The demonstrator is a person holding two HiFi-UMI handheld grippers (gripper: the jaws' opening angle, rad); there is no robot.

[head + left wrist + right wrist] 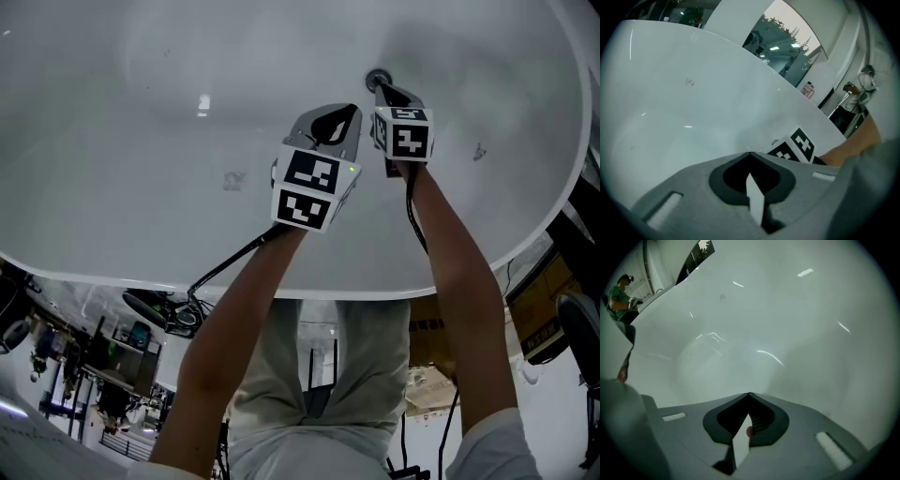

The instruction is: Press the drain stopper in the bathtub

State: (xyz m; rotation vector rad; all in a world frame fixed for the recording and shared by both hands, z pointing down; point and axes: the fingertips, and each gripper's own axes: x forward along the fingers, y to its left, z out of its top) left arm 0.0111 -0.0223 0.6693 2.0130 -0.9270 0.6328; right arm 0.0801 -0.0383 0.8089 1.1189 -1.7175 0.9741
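The white bathtub [141, 112] fills the head view. Its round metal drain stopper [378, 78] sits on the tub floor at the top centre. My right gripper [380, 89] is shut, its tips resting at the stopper's near edge. In the right gripper view the closed jaws [748, 393] hide the stopper; only the tub wall [787, 310] shows. My left gripper [353, 111] is also shut and empty, hovering just left of and nearer than the stopper. The left gripper view shows its closed tips [749, 153] and the right gripper's marker cube [796, 145] behind them.
The tub's near rim [309, 292] curves across the head view, a black cable [225, 267] draped over it. A small bottle [807, 89] stands beyond the far rim [740, 47]. Another person [618, 291] stands far off. Faint marks [233, 180] dot the tub floor.
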